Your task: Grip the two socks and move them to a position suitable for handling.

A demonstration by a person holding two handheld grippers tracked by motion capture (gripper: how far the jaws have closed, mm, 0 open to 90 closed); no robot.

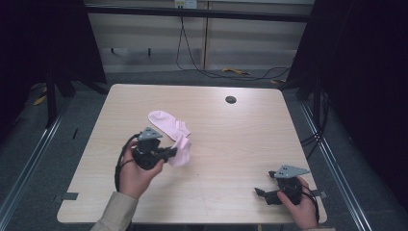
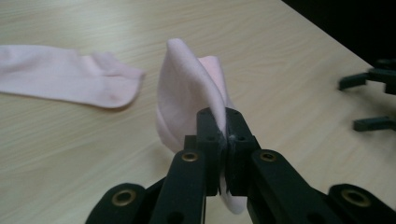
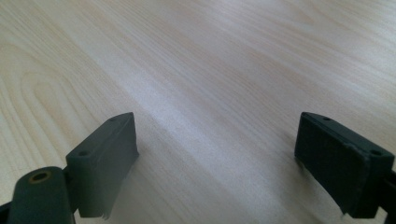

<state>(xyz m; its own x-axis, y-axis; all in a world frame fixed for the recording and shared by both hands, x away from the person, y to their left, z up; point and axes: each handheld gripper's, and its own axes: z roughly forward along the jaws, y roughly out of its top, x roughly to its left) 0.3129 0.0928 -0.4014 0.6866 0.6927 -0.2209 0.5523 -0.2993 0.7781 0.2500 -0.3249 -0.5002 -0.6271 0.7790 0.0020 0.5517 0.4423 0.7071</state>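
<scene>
The left gripper (image 2: 223, 126) pinches one pink sock (image 2: 187, 88) beside the other sock (image 2: 70, 79), while the right gripper (image 3: 217, 163) gapes wide over the bare table (image 3: 210, 60).

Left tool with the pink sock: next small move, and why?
Probably carry the pinched sock toward the flat sock and lay it on top. The left tool is shut on a fold of one sock, lifted off the table; its mate lies flat close beside it. The right tool is open over bare wood, idle.
</scene>
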